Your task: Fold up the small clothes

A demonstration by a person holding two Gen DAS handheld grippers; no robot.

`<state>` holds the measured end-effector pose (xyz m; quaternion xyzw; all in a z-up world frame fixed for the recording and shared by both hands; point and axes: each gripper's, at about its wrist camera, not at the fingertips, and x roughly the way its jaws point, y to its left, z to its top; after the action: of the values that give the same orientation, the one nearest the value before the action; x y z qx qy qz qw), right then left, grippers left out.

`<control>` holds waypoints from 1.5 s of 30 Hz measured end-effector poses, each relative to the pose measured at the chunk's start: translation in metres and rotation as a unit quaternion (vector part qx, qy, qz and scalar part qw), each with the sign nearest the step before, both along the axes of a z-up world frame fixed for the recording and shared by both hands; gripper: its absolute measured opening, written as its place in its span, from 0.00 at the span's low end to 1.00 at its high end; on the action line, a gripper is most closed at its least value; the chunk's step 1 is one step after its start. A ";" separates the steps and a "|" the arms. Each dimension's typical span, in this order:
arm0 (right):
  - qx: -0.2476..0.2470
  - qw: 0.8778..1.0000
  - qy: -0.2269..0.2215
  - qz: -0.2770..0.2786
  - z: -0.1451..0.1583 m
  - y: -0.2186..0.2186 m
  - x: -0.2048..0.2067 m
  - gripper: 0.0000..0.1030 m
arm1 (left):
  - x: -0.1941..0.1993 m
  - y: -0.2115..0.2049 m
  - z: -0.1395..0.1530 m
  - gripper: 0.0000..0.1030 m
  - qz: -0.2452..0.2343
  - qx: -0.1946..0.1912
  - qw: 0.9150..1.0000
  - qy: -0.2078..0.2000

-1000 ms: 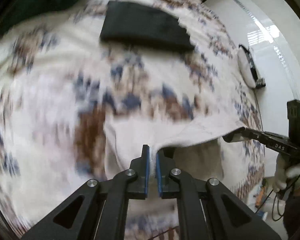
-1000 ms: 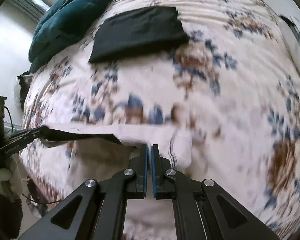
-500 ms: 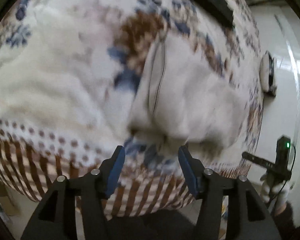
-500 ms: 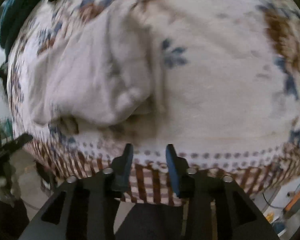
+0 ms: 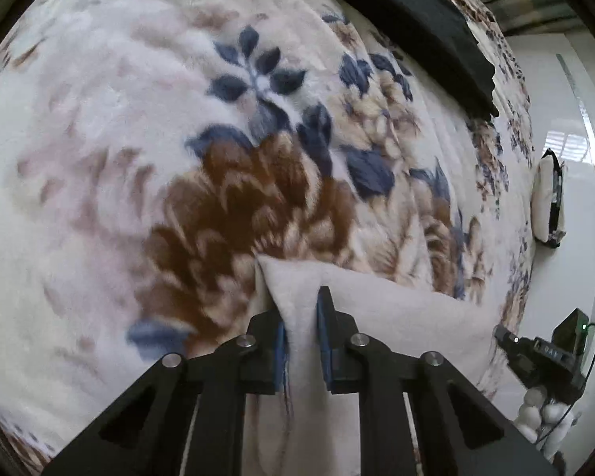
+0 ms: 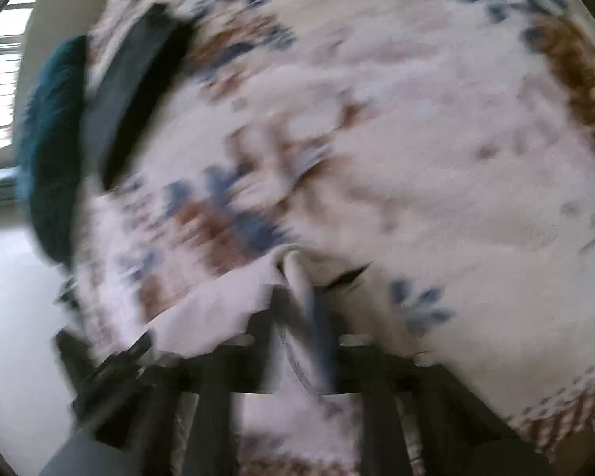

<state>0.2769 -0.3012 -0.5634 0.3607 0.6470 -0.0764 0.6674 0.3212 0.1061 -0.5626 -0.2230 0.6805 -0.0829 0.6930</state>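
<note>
A small off-white garment (image 5: 380, 317) lies at the near edge of the floral blanket (image 5: 238, 182). My left gripper (image 5: 300, 317) is shut on a bunched corner of it, the cloth pinched between the blue pads. In the left wrist view the right gripper (image 5: 507, 339) holds the garment's far right edge. The right wrist view is blurred by motion; there my right gripper (image 6: 301, 309) is closed around a fold of the same white garment (image 6: 218, 313). The left gripper shows in it at the lower left (image 6: 111, 365).
A folded black garment (image 5: 416, 27) lies at the far side of the blanket; it also shows in the right wrist view (image 6: 135, 87), beside a teal cushion (image 6: 51, 150). A white object (image 5: 549, 198) lies on the pale floor to the right.
Both grippers were open over the crumpled garment half a second ago. Now each has closed on an edge of it and holds it stretched between them. The right one is still moving.
</note>
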 end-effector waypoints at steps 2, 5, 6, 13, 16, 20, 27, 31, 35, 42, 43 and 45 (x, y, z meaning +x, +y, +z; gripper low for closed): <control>-0.025 1.000 0.012 -0.003 -0.006 -0.004 0.005 0.01 | 0.000 0.000 -0.008 0.14 -0.010 -0.002 1.000 0.010; -0.049 0.997 0.056 -0.001 -0.023 -0.013 0.005 0.01 | -0.001 0.007 -0.007 0.19 -0.003 -0.026 0.999 0.024; -0.054 0.997 0.054 -0.007 -0.019 -0.017 0.002 0.02 | -0.001 0.008 -0.002 0.27 -0.004 -0.025 0.999 0.022; 0.066 0.993 -0.096 0.019 0.047 -0.003 -0.008 0.30 | -0.016 0.008 0.067 0.63 0.019 -0.061 0.996 -0.060; 0.134 0.985 -0.107 0.035 0.027 0.017 0.002 0.46 | -0.011 0.000 0.031 0.63 0.042 -0.103 0.994 -0.025; 0.139 0.988 -0.066 0.011 -0.018 0.022 0.010 0.46 | -0.003 -0.002 -0.016 0.62 0.047 -0.079 0.996 0.009; 0.096 0.995 -0.022 -0.002 -0.058 0.003 0.003 0.47 | -0.009 0.017 -0.020 0.62 0.065 -0.119 0.991 -0.002; 0.096 0.995 -0.031 0.003 -0.045 -0.005 0.000 0.50 | -0.015 0.024 0.012 0.63 0.073 -0.112 0.991 -0.021; 0.111 0.992 -0.039 0.037 -0.030 -0.017 -0.010 0.67 | -0.033 0.031 0.027 0.63 0.055 -0.089 0.994 -0.039; 0.207 0.975 0.002 0.083 -0.077 -0.024 -0.045 0.71 | -0.066 0.028 -0.032 0.64 0.042 -0.158 0.986 0.017; 0.218 0.972 -0.001 0.089 -0.082 -0.021 -0.045 0.71 | -0.067 0.027 -0.037 0.67 0.047 -0.170 0.984 0.021; 0.240 0.966 -0.008 0.097 -0.090 -0.019 -0.046 0.72 | -0.065 0.026 -0.044 0.70 0.057 -0.182 0.981 0.027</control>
<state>0.2306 -0.3197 -0.6538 0.4469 0.6729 0.1491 0.5703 0.2561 0.1323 -0.6070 -0.3857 0.6586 -0.1595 0.6261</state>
